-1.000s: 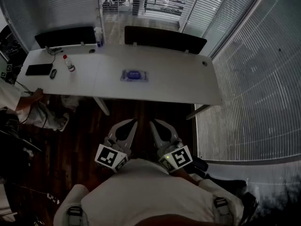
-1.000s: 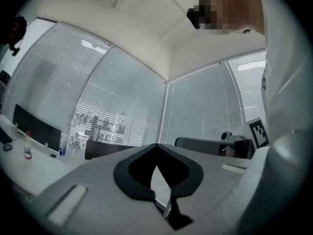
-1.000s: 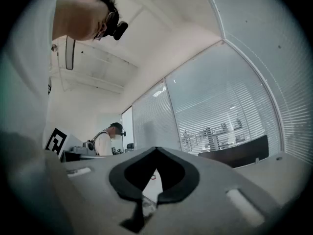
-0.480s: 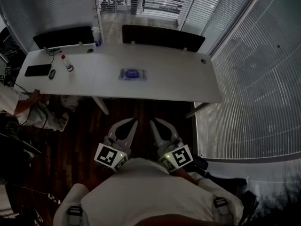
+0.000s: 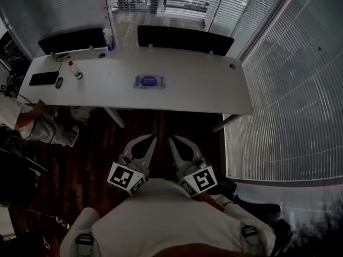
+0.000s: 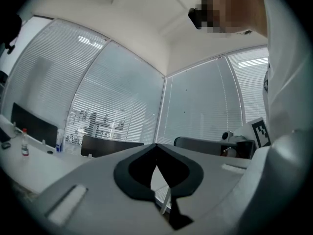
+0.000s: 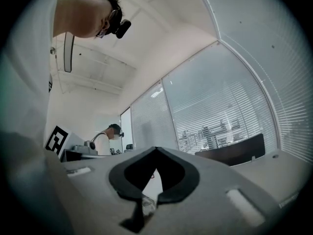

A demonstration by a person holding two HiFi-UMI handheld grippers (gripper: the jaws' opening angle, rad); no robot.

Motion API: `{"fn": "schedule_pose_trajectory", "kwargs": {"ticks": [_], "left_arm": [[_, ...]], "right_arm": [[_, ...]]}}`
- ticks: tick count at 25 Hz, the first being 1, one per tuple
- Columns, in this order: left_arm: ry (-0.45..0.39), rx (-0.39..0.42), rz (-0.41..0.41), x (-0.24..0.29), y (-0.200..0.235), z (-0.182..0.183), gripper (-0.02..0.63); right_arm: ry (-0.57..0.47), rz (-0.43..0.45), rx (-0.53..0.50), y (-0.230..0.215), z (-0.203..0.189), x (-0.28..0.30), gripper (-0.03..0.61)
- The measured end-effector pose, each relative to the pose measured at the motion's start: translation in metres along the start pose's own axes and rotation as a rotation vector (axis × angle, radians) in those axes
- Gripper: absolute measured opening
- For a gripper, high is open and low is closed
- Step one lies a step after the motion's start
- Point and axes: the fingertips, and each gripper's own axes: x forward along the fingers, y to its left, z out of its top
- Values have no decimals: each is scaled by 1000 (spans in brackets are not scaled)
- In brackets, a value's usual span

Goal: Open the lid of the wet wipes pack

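The wet wipes pack (image 5: pixel 149 82) lies flat near the middle of the long white table (image 5: pixel 203 92), a clear wrap with a blue lid on top, lid down. Both grippers are held close to my chest, well short of the table and over the dark floor. My left gripper (image 5: pixel 153 138) and right gripper (image 5: pixel 172 140) point toward the table with jaws closed tip to tip and nothing between them. In the left gripper view the left gripper (image 6: pixel 156 146) meets at a point; in the right gripper view the right gripper (image 7: pixel 155 150) does the same.
A small bottle with a red cap (image 5: pixel 75 70), a dark keyboard (image 5: pixel 44 78) and a mouse (image 5: pixel 59 82) sit at the table's left end. Two dark screens (image 5: pixel 182 39) line the far edge. A seated person (image 5: pixel 27 119) is at the left. Blinds wall the right side.
The view has shifted slightly, so the table and pack sit a little higher in the frame. Both grippers stay shut at my chest.
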Motion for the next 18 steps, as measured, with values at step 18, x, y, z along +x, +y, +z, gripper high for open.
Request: {"fn": "schedule_pose_trajectory", "kwargs": {"ticks": [18], "left_arm": [[8,11,34,31,-15,-18,3]], "right_arm": [[-6,7,-33,-37,3,-21,0]]}}
